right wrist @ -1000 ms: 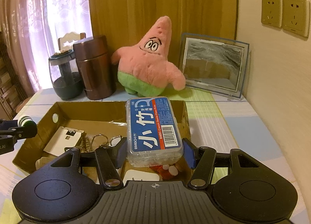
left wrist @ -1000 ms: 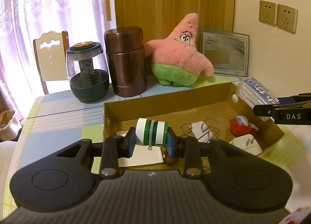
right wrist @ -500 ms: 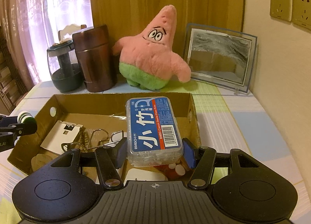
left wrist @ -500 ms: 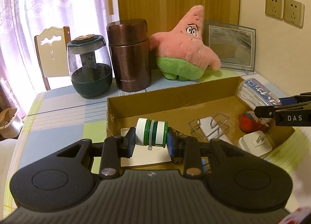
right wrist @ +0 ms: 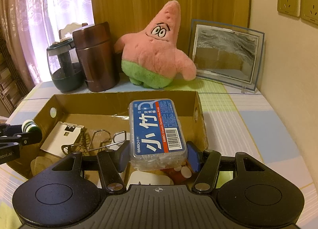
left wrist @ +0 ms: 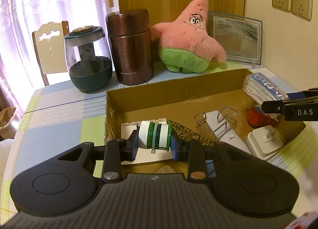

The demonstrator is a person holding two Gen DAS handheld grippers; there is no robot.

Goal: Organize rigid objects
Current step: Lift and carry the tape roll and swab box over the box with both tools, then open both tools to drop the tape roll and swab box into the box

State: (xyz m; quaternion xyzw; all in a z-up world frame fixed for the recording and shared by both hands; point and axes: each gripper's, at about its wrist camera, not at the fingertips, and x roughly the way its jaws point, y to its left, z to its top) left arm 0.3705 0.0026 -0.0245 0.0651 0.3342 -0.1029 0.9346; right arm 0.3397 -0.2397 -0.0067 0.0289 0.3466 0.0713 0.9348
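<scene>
The left gripper [left wrist: 154, 143] clamps a white-and-green bottle [left wrist: 155, 136] lying on its side between its 2 blue pads, jaws narrowed onto both ends. The bottle hangs above the near-left part of the cardboard box [left wrist: 174, 90], over a white card [left wrist: 139, 129] on the box floor.

The right gripper [right wrist: 158, 156] clamps a clear dental floss pick case [right wrist: 157, 131] with a blue-and-red label, jaws narrowed on its long sides. The case is held flat above the near-right part of the cardboard box [right wrist: 199, 114].

Contents on the box floor, in the left wrist view: a wire clip [left wrist: 216, 123] near the centre, a patterned strip [left wrist: 188, 131] between the card and the clip, a white charger plug [left wrist: 265, 145] in the near-right corner, and a red object [left wrist: 256, 118] just behind the plug.

Behind the box, left to right: a dark glass jar [left wrist: 88, 64], a brown thermos [left wrist: 130, 46], a pink star plush [left wrist: 188, 40] and a glass picture frame [left wrist: 236, 38]. All stand on the checked tablecloth [left wrist: 59, 121].
</scene>
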